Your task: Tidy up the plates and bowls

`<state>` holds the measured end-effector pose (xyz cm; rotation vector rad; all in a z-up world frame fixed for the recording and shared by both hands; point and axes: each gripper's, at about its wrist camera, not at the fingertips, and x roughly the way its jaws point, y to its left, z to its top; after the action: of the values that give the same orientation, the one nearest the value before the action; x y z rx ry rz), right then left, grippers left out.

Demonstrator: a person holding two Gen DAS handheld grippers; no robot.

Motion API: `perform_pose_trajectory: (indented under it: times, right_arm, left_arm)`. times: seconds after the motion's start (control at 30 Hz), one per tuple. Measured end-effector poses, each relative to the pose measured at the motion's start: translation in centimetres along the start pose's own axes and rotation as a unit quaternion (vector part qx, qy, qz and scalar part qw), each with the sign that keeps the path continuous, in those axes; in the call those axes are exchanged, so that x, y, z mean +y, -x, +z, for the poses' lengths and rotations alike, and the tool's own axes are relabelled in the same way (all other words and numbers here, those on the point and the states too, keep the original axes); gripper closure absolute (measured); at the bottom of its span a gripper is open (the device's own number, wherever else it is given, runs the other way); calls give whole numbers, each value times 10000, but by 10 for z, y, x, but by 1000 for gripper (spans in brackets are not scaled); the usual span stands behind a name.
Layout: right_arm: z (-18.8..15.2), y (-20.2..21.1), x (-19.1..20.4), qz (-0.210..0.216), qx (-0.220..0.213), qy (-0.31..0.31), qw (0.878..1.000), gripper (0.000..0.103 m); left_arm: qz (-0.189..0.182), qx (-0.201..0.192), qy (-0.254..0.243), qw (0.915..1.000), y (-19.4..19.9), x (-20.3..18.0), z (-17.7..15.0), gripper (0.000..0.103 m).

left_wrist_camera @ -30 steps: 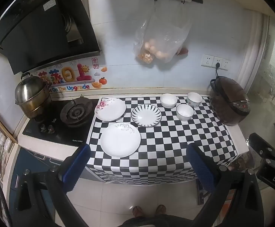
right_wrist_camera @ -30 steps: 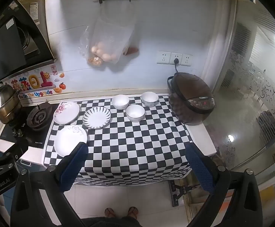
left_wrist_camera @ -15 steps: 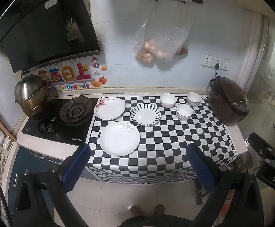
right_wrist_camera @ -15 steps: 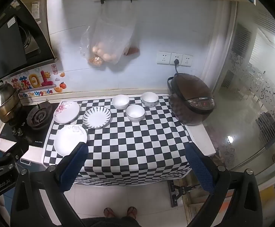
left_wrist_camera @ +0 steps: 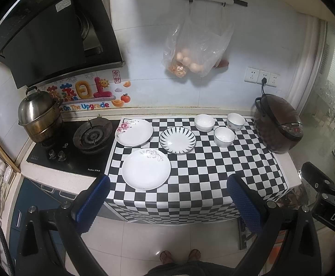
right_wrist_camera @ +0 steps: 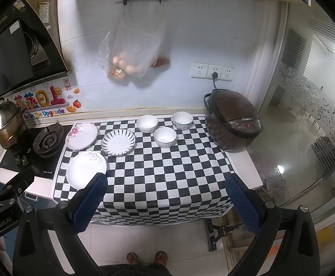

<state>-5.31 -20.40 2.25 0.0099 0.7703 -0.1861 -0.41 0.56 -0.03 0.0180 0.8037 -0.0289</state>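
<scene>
Black-and-white checked cloth [left_wrist_camera: 202, 172] covers most of the counter [left_wrist_camera: 291, 161] and hangs over its front edge. At the counter's left end sits a black gas hob [left_wrist_camera: 75, 147] with a steel steamer pot [left_wrist_camera: 38, 117] on its far burner, under a dark range hood [left_wrist_camera: 52, 34]. At the right end stands a brown rice cooker [right_wrist_camera: 233, 119], plugged into a wall socket [right_wrist_camera: 213, 72]. A clear plastic bag of eggs [left_wrist_camera: 195, 48] hangs from a wall rail above the cloth.

Three plates lie flat on the left half of the cloth, each apart from the others: a large white plate [left_wrist_camera: 146, 169] nearest the front, a pink-flowered plate [left_wrist_camera: 134, 132] behind it beside the hob, and a striped-rim plate [left_wrist_camera: 177, 139] to the right of that. Three white bowls stand upright in a loose cluster between the striped-rim plate and the rice cooker: a back-left bowl [right_wrist_camera: 147, 123], a back-right bowl [right_wrist_camera: 182, 120] with a faint pattern, and a front bowl [right_wrist_camera: 165, 137].

The left tool [left_wrist_camera: 167, 203] hovers off the counter's front edge, its blue-padded fingers spread wide with nothing between them. The right tool [right_wrist_camera: 166, 203] hangs likewise, fingers wide apart and holding nothing.
</scene>
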Motion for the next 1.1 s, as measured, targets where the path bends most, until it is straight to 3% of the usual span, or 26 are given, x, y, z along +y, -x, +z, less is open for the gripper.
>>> perform_pose_trajectory:
  times: [1.1]
  right_arm:
    - [1, -4, 9, -3, 38, 38, 10000, 0]
  left_arm:
    - [-13, -31, 15, 10000, 2, -1, -1, 0]
